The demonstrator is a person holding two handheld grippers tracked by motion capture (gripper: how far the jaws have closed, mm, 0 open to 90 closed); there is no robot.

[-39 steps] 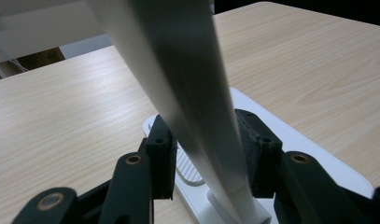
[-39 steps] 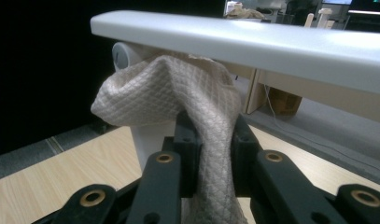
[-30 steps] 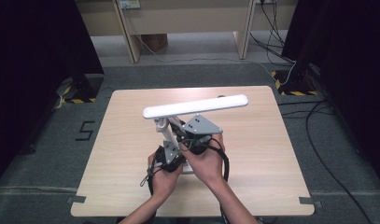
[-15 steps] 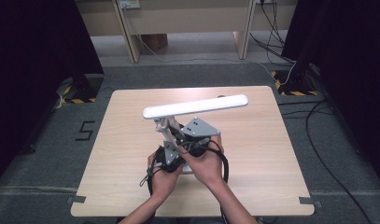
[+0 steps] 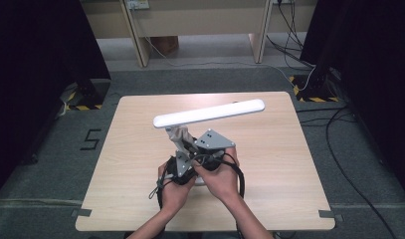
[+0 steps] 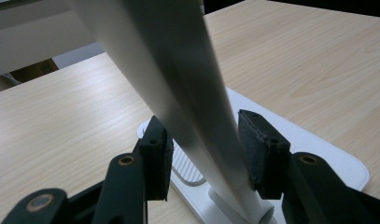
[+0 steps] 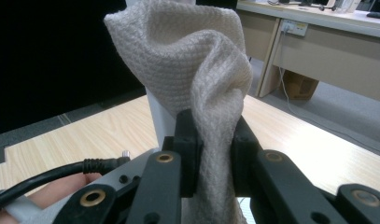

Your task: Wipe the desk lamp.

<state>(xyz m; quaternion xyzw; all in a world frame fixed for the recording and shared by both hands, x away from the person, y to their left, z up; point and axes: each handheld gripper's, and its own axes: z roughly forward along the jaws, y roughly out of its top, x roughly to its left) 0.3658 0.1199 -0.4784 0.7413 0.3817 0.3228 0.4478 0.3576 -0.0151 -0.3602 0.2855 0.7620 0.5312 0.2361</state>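
A white desk lamp stands on the table, its long light bar [image 5: 210, 113] slanting above its stem [image 6: 187, 93] and flat base [image 6: 318, 154]. My left gripper [image 6: 204, 135] straddles the stem low down. Its jaws have just been opening, and a gap shows beside the left pad [image 6: 159, 154]. In the high view the left gripper [image 5: 184, 162] sits just ahead of the person's left hand. My right gripper [image 7: 213, 135] is shut on a beige waffle-weave cloth [image 7: 197, 70], which is bunched up against the stem. From above, the cloth [image 5: 180, 134] rises under the bar, beside the right gripper [image 5: 190, 144].
The light wooden table [image 5: 289, 164] has bare surface on all sides of the lamp. Beyond its far edge are desk legs [image 5: 135, 35], a cardboard box [image 5: 165, 45] and floor cables [image 5: 339, 129]. Dark partitions flank both sides.
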